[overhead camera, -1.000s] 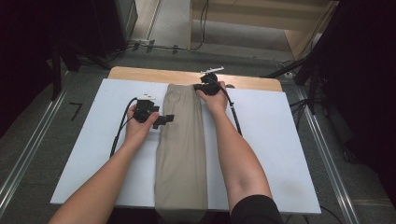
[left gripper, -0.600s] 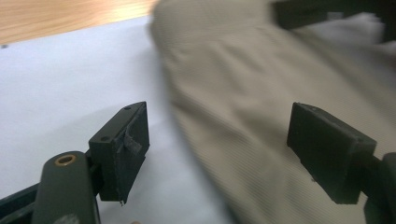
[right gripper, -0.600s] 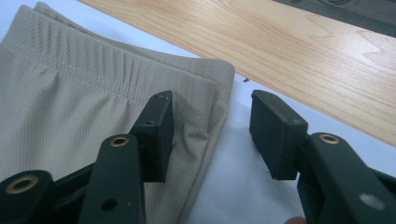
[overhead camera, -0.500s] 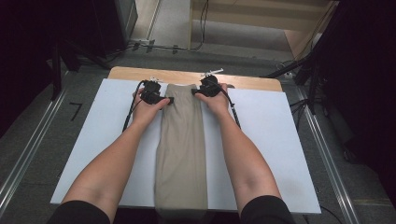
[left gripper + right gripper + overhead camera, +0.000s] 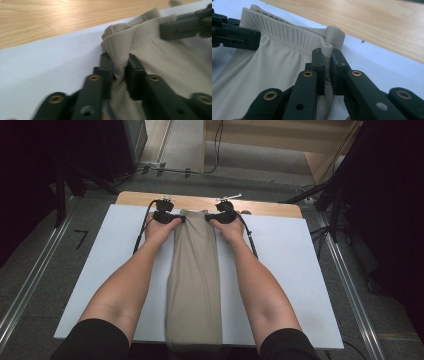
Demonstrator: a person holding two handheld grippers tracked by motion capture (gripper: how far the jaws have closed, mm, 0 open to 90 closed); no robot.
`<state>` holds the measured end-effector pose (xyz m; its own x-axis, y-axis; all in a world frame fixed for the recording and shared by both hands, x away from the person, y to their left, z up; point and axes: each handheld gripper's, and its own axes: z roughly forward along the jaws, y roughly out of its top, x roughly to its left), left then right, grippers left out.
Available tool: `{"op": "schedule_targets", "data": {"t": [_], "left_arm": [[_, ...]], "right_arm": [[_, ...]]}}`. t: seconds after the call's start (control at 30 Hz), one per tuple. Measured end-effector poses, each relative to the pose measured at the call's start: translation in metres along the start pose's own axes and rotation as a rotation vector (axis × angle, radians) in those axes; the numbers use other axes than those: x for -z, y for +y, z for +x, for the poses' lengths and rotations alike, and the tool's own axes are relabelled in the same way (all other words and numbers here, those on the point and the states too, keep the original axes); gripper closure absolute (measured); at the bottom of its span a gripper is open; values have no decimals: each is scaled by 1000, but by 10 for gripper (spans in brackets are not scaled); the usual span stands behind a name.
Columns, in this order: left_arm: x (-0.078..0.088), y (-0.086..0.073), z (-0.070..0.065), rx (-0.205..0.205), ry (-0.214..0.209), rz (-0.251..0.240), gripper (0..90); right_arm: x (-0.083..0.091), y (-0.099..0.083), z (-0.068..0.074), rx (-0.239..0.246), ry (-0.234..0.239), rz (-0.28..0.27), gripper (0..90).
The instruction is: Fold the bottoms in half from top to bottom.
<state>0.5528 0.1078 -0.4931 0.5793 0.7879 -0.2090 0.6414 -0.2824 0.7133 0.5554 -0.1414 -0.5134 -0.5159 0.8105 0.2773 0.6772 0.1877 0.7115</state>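
Both grippers, the left gripper (image 5: 176, 218) just squeezed shut and the right gripper (image 5: 212, 218), pinch the top corners of the tan pants (image 5: 194, 285) near the wooden board (image 5: 265, 208), so the fold is starting, and next both must lift together.

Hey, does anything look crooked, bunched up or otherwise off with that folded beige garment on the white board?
Nothing serious. The beige garment lies straight down the white board. Only its far corners are puckered where the left gripper and right gripper pinch the waistband.

Both forearms outstretched, left tongs (image 5: 176, 218) and right tongs (image 5: 210, 217) clamped.
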Motion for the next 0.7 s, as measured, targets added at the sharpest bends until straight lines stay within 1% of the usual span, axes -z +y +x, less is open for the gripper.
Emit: {"op": "schedule_targets", "data": {"t": [0.1, 0.13, 0.2, 0.27, 0.37, 0.4, 0.43, 0.53, 0.57, 0.63, 0.7], "left_arm": [[12, 9, -7, -44, -10, -46, 823], [17, 12, -9, -47, -22, -68, 823], [28, 16, -12, -50, -53, -113, 823], [41, 20, -17, -79, -78, -155, 821], [63, 21, -27, -102, -128, -212, 817], [70, 19, -31, -114, -137, -234, 816], [77, 17, -35, -135, -146, -244, 815], [96, 4, -46, -171, -181, -271, 812], [102, -1, -50, -179, -185, -279, 813], [111, -13, -58, -196, -194, -286, 812], [122, -24, -64, -203, -207, -301, 809]], "right_arm": [[11, 5, 5, 27, -22, -41, 823], [18, 7, 6, 30, -24, -65, 824], [34, 12, 9, 45, -10, -112, 824], [52, 16, 14, 80, 0, -161, 824], [82, 16, 25, 115, 25, -230, 824], [92, 14, 29, 128, 34, -249, 824], [101, 11, 35, 139, 44, -267, 823], [125, 0, 53, 185, 43, -300, 823], [132, -5, 59, 212, 39, -309, 824], [143, -16, 70, 232, 44, -322, 824], [155, -28, 83, 252, 53, -336, 823]]}}
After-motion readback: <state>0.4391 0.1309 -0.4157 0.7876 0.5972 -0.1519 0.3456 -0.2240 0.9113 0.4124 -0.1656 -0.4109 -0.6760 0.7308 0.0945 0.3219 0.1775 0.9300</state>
